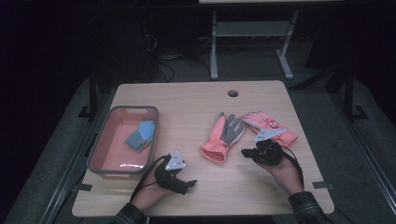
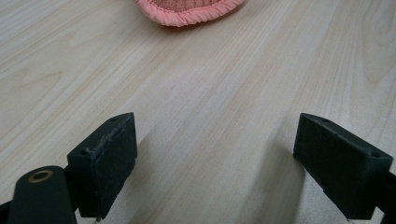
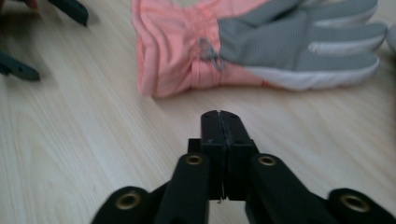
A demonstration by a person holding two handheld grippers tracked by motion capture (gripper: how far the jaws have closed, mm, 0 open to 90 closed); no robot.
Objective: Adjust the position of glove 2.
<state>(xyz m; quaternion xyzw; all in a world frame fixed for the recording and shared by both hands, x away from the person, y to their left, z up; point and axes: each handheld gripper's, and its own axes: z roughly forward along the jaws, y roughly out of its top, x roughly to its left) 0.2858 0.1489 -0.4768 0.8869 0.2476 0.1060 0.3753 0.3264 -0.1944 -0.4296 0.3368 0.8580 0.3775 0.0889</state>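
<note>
Inside the red bin [image 1: 108, 140] lies a blue glove [image 1: 141, 135], nothing else.

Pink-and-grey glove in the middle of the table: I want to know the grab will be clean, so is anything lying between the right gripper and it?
Nothing visible does. In the right gripper view, only bare wooden table lies between the shut right gripper and the pink-and-grey glove; the jaws are pressed together, empty.

Two pink gloves [image 1: 223, 133] [image 1: 268, 125] are lying on the counter [image 1: 187, 100], and one blue glove [image 1: 141, 135] is lying in the one tray [image 1: 112, 173]. Two claws [image 1: 192, 183] [image 1: 246, 152] are hovering over it.
</note>
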